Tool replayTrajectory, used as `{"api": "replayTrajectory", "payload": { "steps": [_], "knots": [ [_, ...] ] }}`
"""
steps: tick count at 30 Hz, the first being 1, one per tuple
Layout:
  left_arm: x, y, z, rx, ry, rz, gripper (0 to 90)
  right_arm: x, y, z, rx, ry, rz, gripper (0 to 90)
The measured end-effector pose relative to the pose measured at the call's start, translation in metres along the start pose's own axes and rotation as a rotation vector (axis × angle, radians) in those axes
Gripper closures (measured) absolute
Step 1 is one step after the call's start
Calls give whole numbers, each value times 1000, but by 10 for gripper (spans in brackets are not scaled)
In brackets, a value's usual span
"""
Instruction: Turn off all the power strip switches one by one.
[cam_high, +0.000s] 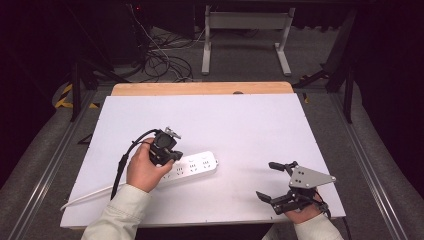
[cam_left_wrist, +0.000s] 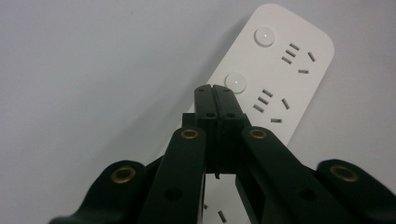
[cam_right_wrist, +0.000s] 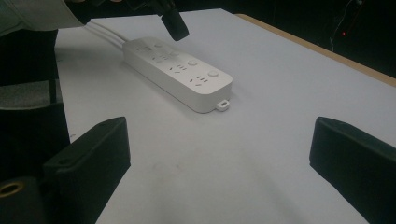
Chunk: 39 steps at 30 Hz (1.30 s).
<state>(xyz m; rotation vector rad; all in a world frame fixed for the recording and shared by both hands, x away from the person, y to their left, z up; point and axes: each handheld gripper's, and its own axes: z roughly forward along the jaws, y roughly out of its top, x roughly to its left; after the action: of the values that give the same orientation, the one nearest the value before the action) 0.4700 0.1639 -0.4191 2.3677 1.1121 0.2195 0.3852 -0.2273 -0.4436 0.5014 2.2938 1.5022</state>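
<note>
Now left hand-held gripper (cam_left_wrist: 215, 88) closed over power strip (cam_left_wrist: 280, 70), right hand-held gripper (cam_high: 272, 181) agape.

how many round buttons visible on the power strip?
2 clear on the power strip: one at the far end, one just past the shut left gripper tips. More may be hidden under it.

- White table top (cam_high: 210, 115), matte, bare wood strip (cam_high: 200, 88) along far edge.
- Grey floor (cam_high: 240, 55) beyond the table, carpet-like.
- White metal frame legs (cam_high: 206, 47) on floor at top centre, crossbar between them.
- Tangle of dark cables (cam_high: 160, 57) on floor, upper left.
- Yellow-black hazard tape (cam_high: 64, 95) on floor at left.
- Metal rails (cam_high: 50, 165) running along both sides of the table.
- Dark stand legs (cam_high: 320, 77) at right of far edge.
- Surroundings dim, near black; small red light (cam_high: 138, 8) top left.
</note>
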Motion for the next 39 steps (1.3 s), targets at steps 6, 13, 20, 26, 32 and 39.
{"api": "replayTrajectory", "payload": {
  "steps": [6,13,20,26,32,39],
  "knots": [
    [1,-1,3,20,1,14,900,0,0,0,-1,2,1,57],
    [2,-1,8,43,-4,21,900,0,0,1,2,3,4,57],
    [1,-1,11,64,4,20,900,0,0,1,5,6,4,57],
    [2,-2,13,76,9,19,900,0,0,1,5,6,4,57],
    [2,-2,14,69,2,11,900,0,-1,1,5,6,3,57],
    [1,-4,15,70,9,10,900,0,0,0,5,5,2,57]
  ]
}}
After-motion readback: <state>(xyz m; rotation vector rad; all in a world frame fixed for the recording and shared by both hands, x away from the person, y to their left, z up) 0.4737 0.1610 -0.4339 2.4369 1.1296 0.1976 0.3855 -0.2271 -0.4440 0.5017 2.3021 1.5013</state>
